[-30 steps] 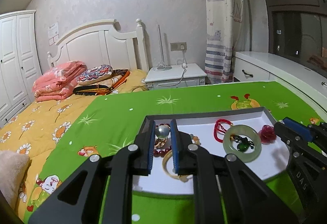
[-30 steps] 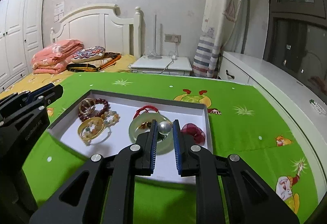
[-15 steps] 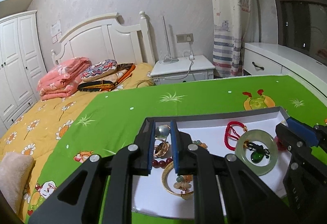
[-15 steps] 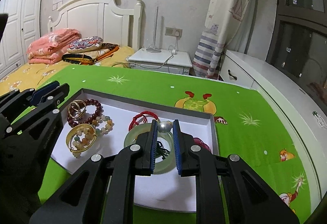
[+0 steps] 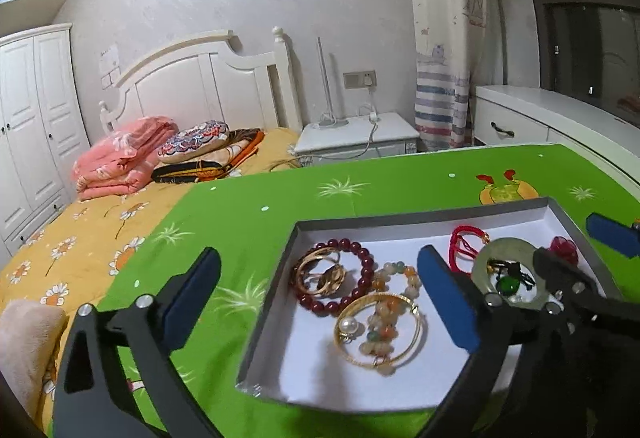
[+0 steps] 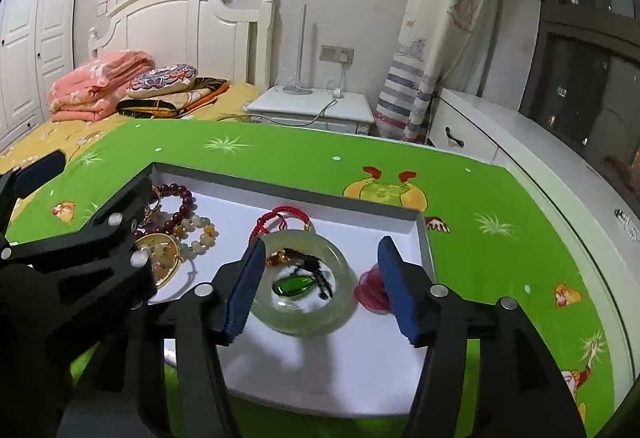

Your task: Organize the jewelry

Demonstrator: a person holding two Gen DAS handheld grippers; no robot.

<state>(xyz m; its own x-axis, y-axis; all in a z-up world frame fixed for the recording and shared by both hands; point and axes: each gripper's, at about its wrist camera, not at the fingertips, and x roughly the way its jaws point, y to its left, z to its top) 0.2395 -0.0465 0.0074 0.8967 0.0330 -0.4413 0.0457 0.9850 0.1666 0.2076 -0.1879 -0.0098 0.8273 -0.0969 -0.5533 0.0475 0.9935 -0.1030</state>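
1. A green cartoon-print cloth point(image 5: 304, 206) covers the desk; behind it stand a bed with a yellow daisy sheet point(image 5: 80, 250), a white nightstand point(image 5: 356, 142) and a striped curtain point(image 5: 440, 106).
2. The shallow grey-rimmed tray point(image 5: 420, 216) with a white floor lies on the cloth, holding all the jewelry.
3. At its left end, a dark red bead bracelet point(image 5: 366, 266) encircles gold rings point(image 5: 320, 274); just beside them a gold bangle point(image 5: 400, 338) overlaps a pastel bead bracelet point(image 5: 384, 318), and a pearl point(image 5: 347, 326) rests on the bangle's edge.
4. At the right end, a pale jade bangle point(image 6: 304, 282) lies flat with a green pendant point(image 6: 292, 286) on a black cord inside it, a red cord point(image 6: 280, 218) at its far side and a red flower piece point(image 6: 372, 290) just beside it.
5. The left tool point(image 5: 316, 302) hangs over the tray's left end, jaws spread wide, holding nothing.
6. The right tool point(image 6: 320, 286) hangs over the jade bangle, jaws wide apart on either side of it, gripping nothing; its right finger partly hides the flower piece.
7. Each tool's black frame blocks part of the other camera's view of the tray.
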